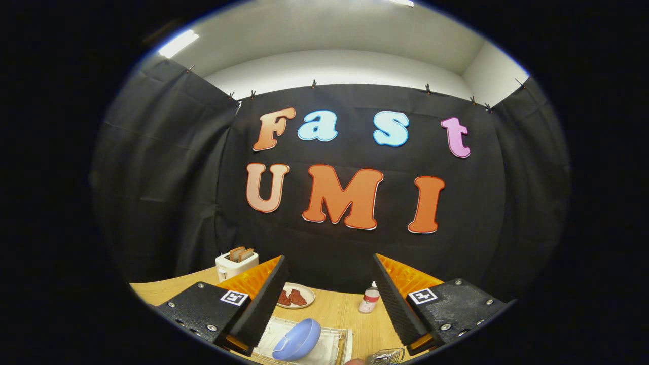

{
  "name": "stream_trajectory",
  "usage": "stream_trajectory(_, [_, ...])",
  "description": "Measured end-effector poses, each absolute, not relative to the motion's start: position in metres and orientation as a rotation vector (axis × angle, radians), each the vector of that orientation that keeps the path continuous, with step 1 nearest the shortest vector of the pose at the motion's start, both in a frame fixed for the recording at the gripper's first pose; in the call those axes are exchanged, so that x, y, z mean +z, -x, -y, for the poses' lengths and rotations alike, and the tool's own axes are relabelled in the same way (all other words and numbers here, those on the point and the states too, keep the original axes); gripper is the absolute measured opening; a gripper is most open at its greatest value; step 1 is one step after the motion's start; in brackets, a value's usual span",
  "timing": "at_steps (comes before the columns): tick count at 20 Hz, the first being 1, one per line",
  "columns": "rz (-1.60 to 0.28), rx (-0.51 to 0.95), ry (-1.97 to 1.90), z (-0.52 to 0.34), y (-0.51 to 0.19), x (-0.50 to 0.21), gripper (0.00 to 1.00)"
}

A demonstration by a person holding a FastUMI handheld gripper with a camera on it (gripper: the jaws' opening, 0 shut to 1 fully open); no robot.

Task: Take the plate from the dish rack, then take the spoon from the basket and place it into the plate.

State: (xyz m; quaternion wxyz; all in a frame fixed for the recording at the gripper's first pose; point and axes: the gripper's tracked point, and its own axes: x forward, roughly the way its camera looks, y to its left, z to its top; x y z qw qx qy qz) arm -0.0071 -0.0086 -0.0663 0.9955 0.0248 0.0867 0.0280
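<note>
The tongs hang spread wide and empty, high above the table. Between the fingers at six o'clock, the blue plate stands tilted in the dish rack, edge up for gripping. At five o'clock sits the wire basket; I cannot make out the spoon.

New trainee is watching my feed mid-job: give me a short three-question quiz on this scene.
1. True or false: the tool is shut on the blue plate.
2. What holds the blue plate? A) toaster B) dish rack C) basket
3. What stands on the table just left of the right finger?

Key: 1 false, the fingers are open and hold nothing. 2 B, the dish rack. 3 a small bottle.
</note>
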Motion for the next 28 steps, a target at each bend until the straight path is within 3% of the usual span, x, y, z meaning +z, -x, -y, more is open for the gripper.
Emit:
stream_trajectory(6, [-0.327,0.156,-0.050,-0.011,0.000,-0.110,0.95])
stream_trajectory(12, [-0.559,0.162,-0.073,-0.014,0.000,-0.177,0.92])
stream_trajectory(16, [-0.813,0.158,-0.114,-0.013,0.007,-0.240,0.86])
stream_trajectory(24, [-1.083,0.187,-0.196,-0.038,0.005,-0.294,0.84])
stream_trajectory(28, [-1.226,0.174,-0.187,-0.050,0.012,-0.318,0.75])
